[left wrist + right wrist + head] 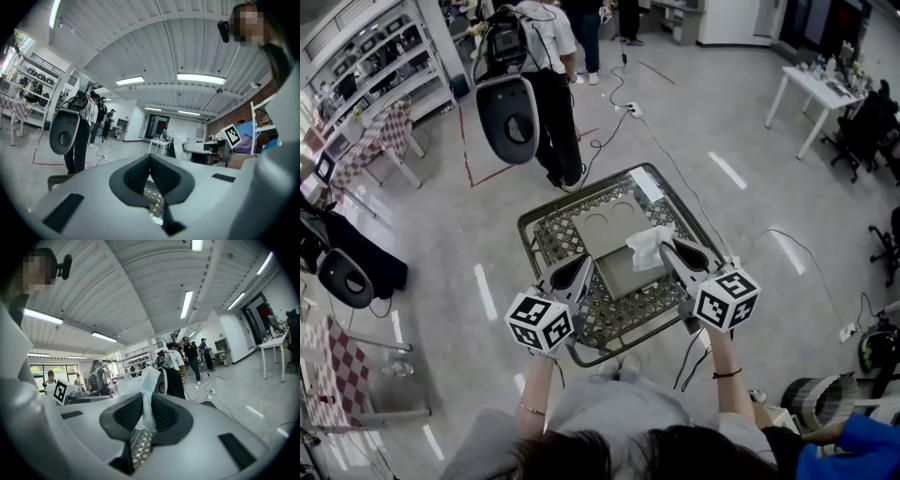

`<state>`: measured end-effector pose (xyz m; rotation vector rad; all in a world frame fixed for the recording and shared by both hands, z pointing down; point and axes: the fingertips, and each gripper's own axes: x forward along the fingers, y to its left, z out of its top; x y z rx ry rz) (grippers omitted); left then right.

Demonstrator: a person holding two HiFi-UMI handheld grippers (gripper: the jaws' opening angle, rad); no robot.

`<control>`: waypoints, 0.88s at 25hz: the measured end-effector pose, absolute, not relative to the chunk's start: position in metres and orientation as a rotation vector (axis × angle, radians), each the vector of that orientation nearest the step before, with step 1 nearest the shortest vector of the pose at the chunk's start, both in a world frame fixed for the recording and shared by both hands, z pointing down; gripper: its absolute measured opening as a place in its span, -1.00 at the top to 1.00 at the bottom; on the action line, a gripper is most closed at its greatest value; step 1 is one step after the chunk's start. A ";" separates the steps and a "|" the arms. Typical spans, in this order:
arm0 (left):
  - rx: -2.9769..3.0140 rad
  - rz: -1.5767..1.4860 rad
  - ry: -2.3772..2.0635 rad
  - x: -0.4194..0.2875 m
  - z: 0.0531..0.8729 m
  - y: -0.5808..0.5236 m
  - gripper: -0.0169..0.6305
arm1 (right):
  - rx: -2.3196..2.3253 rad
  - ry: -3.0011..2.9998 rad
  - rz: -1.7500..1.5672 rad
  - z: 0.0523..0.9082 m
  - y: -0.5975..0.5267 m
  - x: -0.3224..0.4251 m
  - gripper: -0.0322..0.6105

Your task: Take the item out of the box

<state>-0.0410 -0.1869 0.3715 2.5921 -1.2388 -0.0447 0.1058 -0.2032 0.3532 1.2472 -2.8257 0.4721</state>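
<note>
A flat grey box (617, 265) lies on the small table with a patterned metal top (546, 242) in front of me. My right gripper (665, 247) is shut on a crumpled white tissue (647, 247), held just over the box's right side. In the right gripper view the tissue (149, 392) stands up between the two dark pads. My left gripper (584, 266) hovers at the box's left edge, its jaws shut with nothing between them (150, 158). The left gripper view also catches the tissue (180, 142) and the right gripper's marker cube (233, 135).
A person (551, 84) stands just beyond the table beside a grey shell seat (508, 120). A cable (670, 159) runs across the floor to the table's right. Shelves (375, 66) stand far left, a white table (814, 89) far right, and a checkered table (337, 366) near left.
</note>
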 end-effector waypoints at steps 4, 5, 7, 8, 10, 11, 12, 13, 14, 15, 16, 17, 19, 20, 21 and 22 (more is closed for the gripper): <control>2.621 -0.059 -1.245 -0.040 0.356 -0.183 0.90 | 1.271 -2.868 0.412 0.335 -0.196 0.113 0.68; 2.629 -0.058 -1.248 -0.040 0.352 -0.183 0.90 | 1.278 -2.878 0.392 0.331 -0.195 0.115 0.68; 2.646 -0.058 -1.255 -0.040 0.346 -0.182 0.89 | 1.293 -2.893 0.354 0.322 -0.192 0.118 0.68; 2.653 -0.059 -1.256 -0.040 0.343 -0.181 0.90 | 1.302 -2.898 0.338 0.318 -0.192 0.121 0.68; 2.669 -0.060 -1.261 -0.039 0.336 -0.180 0.89 | 1.322 -2.905 0.313 0.313 -0.190 0.126 0.68; 2.677 -0.056 -1.265 -0.038 0.334 -0.180 0.89 | 1.332 -2.908 0.305 0.311 -0.189 0.128 0.68; 2.684 -0.052 -1.269 -0.037 0.332 -0.180 0.90 | 1.341 -2.907 0.298 0.311 -0.188 0.131 0.68; 2.690 -0.049 -1.274 -0.037 0.330 -0.180 0.89 | 1.351 -2.904 0.291 0.311 -0.188 0.133 0.68; 2.693 -0.049 -1.278 -0.036 0.329 -0.180 0.90 | 1.360 -2.899 0.284 0.312 -0.189 0.135 0.68; 2.694 -0.050 -1.282 -0.037 0.329 -0.180 0.90 | 1.369 -2.895 0.281 0.313 -0.189 0.137 0.68; 2.692 -0.053 -1.286 -0.037 0.330 -0.180 0.90 | 1.376 -2.893 0.280 0.314 -0.189 0.139 0.68; 2.690 -0.053 -1.289 -0.038 0.330 -0.180 0.90 | 1.381 -2.892 0.280 0.315 -0.189 0.140 0.68; 2.688 -0.049 -1.296 -0.039 0.331 -0.180 0.90 | 1.384 -2.890 0.278 0.315 -0.189 0.140 0.68; 2.688 -0.047 -1.299 -0.040 0.331 -0.180 0.90 | 1.384 -2.888 0.274 0.316 -0.190 0.140 0.68; 2.687 -0.046 -1.300 -0.041 0.331 -0.180 0.89 | 1.382 -2.886 0.268 0.316 -0.190 0.140 0.68; 2.686 -0.047 -1.302 -0.042 0.331 -0.181 0.89 | 1.379 -2.886 0.263 0.316 -0.190 0.139 0.68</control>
